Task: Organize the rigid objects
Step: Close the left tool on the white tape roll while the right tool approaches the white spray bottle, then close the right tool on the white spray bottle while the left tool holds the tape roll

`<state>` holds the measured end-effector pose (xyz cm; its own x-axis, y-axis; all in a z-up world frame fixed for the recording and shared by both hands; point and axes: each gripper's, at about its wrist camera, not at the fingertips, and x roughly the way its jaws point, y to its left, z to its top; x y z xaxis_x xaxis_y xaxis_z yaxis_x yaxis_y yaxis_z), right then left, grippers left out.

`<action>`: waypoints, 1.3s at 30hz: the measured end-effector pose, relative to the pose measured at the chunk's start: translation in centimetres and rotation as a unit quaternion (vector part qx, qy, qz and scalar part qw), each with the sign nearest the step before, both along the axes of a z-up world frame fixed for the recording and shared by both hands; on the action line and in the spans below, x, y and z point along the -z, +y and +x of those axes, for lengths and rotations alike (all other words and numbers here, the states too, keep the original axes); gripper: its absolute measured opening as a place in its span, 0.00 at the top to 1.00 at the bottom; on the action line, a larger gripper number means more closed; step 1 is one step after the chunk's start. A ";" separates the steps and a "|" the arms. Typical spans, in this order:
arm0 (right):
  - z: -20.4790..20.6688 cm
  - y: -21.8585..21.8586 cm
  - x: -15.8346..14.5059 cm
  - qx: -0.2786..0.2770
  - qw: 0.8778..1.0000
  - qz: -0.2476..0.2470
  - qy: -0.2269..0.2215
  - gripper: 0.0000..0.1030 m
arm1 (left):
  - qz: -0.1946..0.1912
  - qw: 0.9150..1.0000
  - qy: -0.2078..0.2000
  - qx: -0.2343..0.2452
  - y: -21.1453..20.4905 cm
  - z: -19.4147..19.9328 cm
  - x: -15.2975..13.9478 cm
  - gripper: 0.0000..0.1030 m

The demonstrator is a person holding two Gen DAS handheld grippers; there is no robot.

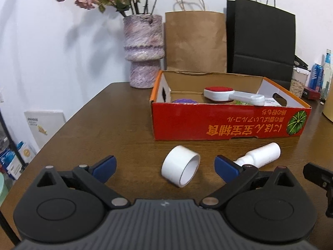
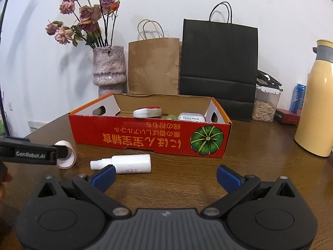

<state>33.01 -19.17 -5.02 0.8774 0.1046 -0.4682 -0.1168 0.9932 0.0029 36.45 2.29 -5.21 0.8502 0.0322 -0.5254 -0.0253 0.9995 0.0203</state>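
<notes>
A white tape roll (image 1: 180,166) lies on the brown table, between the open jaws of my left gripper (image 1: 165,167) and not gripped. It also shows in the right wrist view (image 2: 66,154), partly behind the left gripper's finger. A white spray bottle (image 1: 259,156) lies on its side just right of the roll, in front of the red cardboard box (image 1: 229,123). In the right wrist view the bottle (image 2: 122,164) lies ahead and left of my open, empty right gripper (image 2: 165,177). The box (image 2: 149,137) holds a white and red lint brush (image 1: 220,93), a purple thing and a white item (image 2: 190,117).
Behind the box stand a purple vase (image 1: 143,50) with dried roses, a brown paper bag (image 1: 195,41) and a black paper bag (image 1: 262,39). At the right are a yellow thermos (image 2: 318,104), a seed container (image 2: 265,104) and a blue can (image 2: 297,98). The table's left edge (image 1: 68,123) drops off.
</notes>
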 end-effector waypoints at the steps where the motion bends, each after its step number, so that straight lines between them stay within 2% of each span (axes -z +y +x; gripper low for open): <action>1: 0.0 0.0 0.0 0.000 1.000 -0.001 0.001 0.00 | -0.001 1.000 0.001 0.006 0.0 0.3 0.1 0.04; 4: 0.1 0.1 0.1 0.000 1.000 -0.004 0.003 0.00 | -0.004 1.000 0.009 0.018 0.0 1.0 0.3 0.15; 7: 0.2 0.2 0.3 0.000 1.000 -0.005 0.006 0.00 | -0.006 0.999 0.011 0.032 -0.1 1.3 0.4 0.32; 9: 0.3 0.3 0.4 0.000 1.000 -0.007 0.009 0.00 | -0.009 0.999 0.011 0.043 -0.1 1.3 0.4 0.52; 12: 0.3 0.5 0.5 -0.001 1.000 -0.012 0.011 0.00 | -0.007 0.998 0.014 0.055 -0.4 1.2 0.5 0.74; 25: 0.4 0.8 0.7 -0.005 1.000 -0.018 0.015 0.00 | 0.001 0.999 -0.006 0.041 -0.4 0.3 -0.2 0.76; 39: 1.7 3.2 0.9 -0.047 0.998 -0.022 0.026 0.00 | 0.010 1.000 -0.006 0.013 -0.2 -0.2 -0.6 0.76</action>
<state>34.68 -16.00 -5.87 0.8390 0.1644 -0.5187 -0.2108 0.9770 -0.0313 36.30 2.11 -4.63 0.8574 0.0200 -0.5142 0.0005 0.9992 0.0397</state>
